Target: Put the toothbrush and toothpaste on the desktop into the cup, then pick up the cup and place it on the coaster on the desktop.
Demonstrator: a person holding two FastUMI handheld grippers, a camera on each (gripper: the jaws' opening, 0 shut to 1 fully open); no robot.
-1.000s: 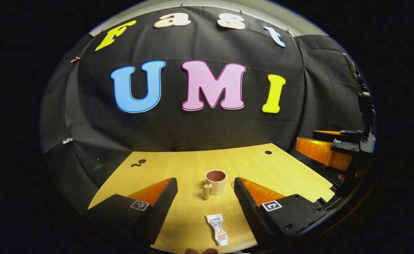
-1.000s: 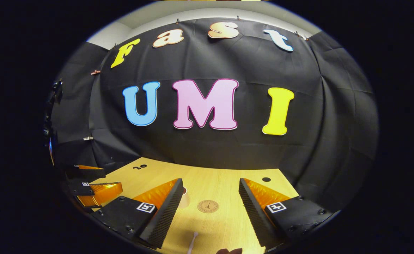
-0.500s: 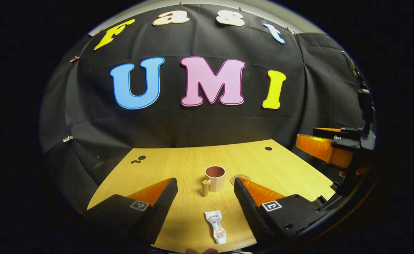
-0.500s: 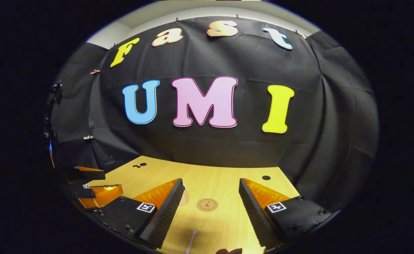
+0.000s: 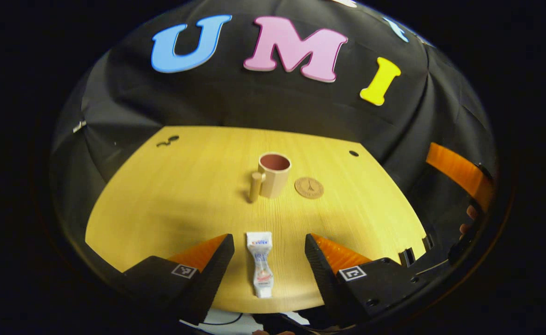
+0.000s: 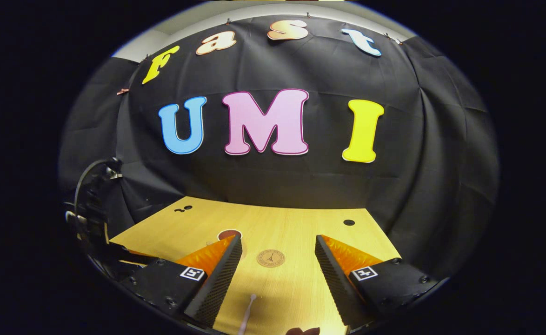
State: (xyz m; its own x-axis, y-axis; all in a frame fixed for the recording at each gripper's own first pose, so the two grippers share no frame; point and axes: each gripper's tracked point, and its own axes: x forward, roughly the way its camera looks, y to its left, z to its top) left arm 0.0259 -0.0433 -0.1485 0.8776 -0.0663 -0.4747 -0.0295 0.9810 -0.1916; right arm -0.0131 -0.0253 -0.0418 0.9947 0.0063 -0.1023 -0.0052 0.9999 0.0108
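Observation:
In the left gripper view a white toothpaste tube (image 5: 260, 264) lies on the wooden desktop (image 5: 170, 195), between the fingers of my open left gripper (image 5: 268, 258), which hangs above it. Farther back stands a tan cup (image 5: 273, 174) with a stubby handle on its left, and a round brown coaster (image 5: 309, 187) lies just to its right. In the right gripper view my right gripper (image 6: 277, 274) is open above the desk; the thin white toothbrush (image 6: 247, 314) lies below between its fingers, the coaster (image 6: 270, 258) is ahead, and the cup's rim (image 6: 229, 233) peeks over the left finger.
Small dark holes mark the desk's far corners (image 5: 353, 153) (image 5: 167, 141). The right gripper (image 5: 459, 172) and a hand show at the right edge of the left gripper view. The left gripper's body and cable (image 6: 91, 204) stand at the left in the right gripper view.
My left gripper has tilted down and moved forward, so the toothpaste now lies between its fingers. The right gripper has shifted slightly; the cup's rim now shows over its left finger.

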